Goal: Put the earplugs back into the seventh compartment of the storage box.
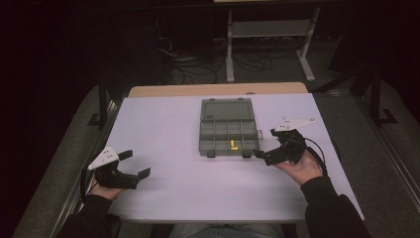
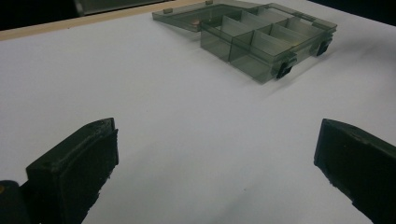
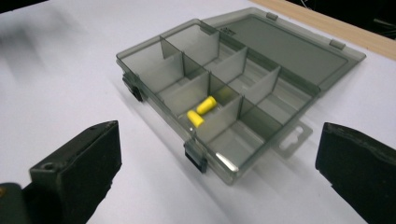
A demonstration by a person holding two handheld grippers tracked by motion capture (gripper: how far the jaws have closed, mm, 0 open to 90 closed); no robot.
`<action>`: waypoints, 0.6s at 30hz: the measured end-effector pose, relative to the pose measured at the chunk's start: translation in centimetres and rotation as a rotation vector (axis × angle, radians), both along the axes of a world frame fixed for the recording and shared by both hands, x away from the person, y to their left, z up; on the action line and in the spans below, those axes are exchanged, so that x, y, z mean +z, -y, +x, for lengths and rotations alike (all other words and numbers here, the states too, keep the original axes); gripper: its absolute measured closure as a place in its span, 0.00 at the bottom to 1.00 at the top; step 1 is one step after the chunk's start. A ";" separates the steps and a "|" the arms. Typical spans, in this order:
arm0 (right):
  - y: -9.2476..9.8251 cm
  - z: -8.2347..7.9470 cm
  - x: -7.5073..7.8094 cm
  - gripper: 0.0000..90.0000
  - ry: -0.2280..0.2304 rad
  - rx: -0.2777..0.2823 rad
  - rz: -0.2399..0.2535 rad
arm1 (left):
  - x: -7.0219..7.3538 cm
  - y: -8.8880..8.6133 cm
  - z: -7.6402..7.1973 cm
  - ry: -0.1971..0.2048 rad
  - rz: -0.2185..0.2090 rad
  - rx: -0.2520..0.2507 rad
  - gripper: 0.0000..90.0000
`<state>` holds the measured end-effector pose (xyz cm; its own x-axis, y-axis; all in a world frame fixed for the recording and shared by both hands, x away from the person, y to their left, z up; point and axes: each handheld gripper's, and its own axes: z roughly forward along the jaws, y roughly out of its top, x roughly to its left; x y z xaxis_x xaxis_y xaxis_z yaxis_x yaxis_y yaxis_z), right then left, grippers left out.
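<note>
A smoky clear compartment box (image 1: 228,134) (image 2: 266,39) (image 3: 219,93) lies open in the middle of the white table (image 1: 173,134), its lid folded flat behind it. Two small yellow pieces (image 1: 233,145) (image 3: 201,111) lie in a front compartment, second from the right in the high view. My left gripper (image 1: 134,163) (image 2: 215,172) rests open at the table's front left, well away from the box. My right gripper (image 1: 266,145) (image 3: 219,172) is open just right of the box's front right corner, jaws pointing toward it, nothing between them.
A wooden strip (image 1: 218,89) runs along the table's far edge. Beyond it the dark floor holds cables (image 1: 198,64) and a white metal frame (image 1: 270,34). A dark stand leg (image 1: 101,104) rises at the table's left side.
</note>
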<state>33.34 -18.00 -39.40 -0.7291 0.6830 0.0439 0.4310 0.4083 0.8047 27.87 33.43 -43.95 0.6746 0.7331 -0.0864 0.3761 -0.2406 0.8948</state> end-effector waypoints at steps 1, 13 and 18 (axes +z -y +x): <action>0.2 -0.1 -0.1 0.00 -0.001 -0.004 -0.002 | 0.0 0.0 0.0 0.000 0.000 0.000 0.00; 3.1 -2.5 -2.2 0.00 0.031 -0.059 0.050 | 0.0 0.0 0.0 0.001 0.004 -0.004 0.00; 4.4 -3.6 -3.2 0.00 0.041 -0.076 0.055 | 0.0 0.0 0.0 0.000 0.006 -0.005 0.00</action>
